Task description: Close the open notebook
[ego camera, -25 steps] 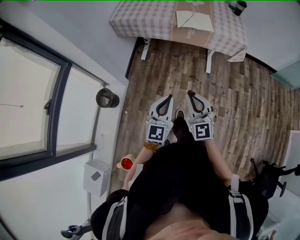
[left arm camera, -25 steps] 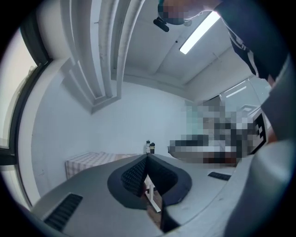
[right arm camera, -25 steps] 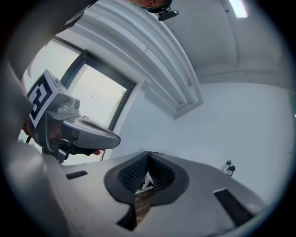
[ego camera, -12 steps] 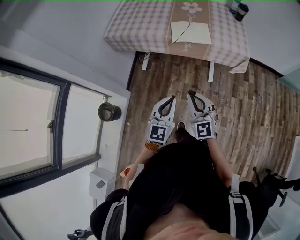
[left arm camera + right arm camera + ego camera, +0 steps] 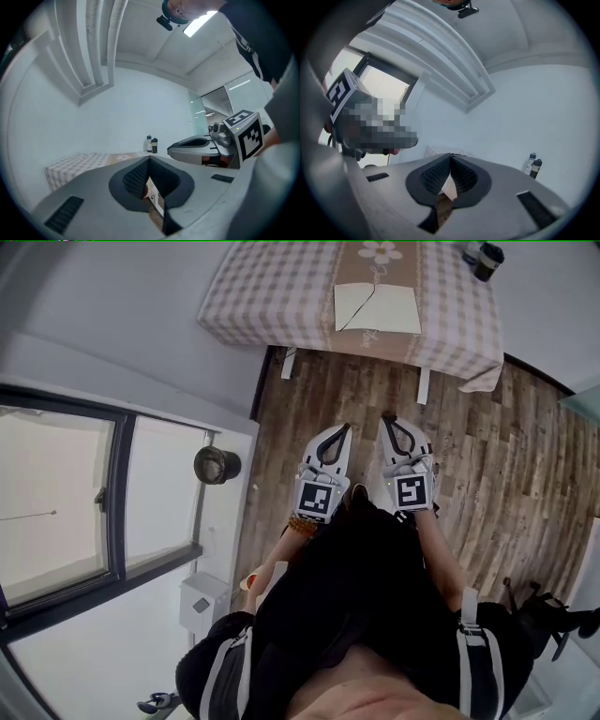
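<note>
A: We hold the left gripper (image 5: 343, 431) and the right gripper (image 5: 388, 424) side by side over the wooden floor (image 5: 487, 456), both pointing at the table (image 5: 272, 287) on the far side.

B: And the jaws?

A: Both pairs are pressed tip to tip, and neither gripper view shows anything between them.

B: Where do we see the notebook (image 5: 377, 307)?

A: It lies open on the beige runner (image 5: 373, 337) down the middle of the table, well apart from us. Its near edge sits just back from the table's near edge.

B: How much room do we have?

A: There are bare boards between the grippers and the table. On the left, the wall and the window (image 5: 56, 484) close us in, with a dark round container (image 5: 217, 465) beside them. Two bottles (image 5: 481, 257) stand at the table's far right corner, clear of the notebook.
</note>
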Demonstrator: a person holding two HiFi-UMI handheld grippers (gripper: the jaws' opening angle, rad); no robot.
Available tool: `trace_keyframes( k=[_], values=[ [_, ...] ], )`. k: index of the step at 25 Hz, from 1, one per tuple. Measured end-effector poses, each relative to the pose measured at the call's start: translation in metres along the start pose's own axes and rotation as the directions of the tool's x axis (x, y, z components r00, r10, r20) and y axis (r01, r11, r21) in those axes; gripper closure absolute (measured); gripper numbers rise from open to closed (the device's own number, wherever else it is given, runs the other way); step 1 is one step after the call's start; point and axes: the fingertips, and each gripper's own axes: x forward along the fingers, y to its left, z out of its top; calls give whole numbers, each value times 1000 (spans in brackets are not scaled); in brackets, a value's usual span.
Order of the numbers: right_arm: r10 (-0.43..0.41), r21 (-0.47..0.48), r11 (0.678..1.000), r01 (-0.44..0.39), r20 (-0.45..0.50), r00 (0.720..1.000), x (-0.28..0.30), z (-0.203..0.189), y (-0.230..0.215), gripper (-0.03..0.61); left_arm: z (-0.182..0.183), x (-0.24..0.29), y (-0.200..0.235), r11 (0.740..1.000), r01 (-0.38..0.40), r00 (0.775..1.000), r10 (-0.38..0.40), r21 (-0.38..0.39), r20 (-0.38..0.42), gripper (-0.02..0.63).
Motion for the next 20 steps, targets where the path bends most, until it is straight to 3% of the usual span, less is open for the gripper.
trace_keyframes(
  k=[12, 20],
  values=[
    [-73, -31, 997, 72, -27, 997, 55, -17, -34, 572, -25, 62, 59, 999, 11, 1000, -11, -32, -13, 606],
    [-94, -64, 994, 88, -91, 991, 122, -22, -62, 571, -5, 130, 111, 997, 57, 997, -54, -55, 53, 606]
  ],
)
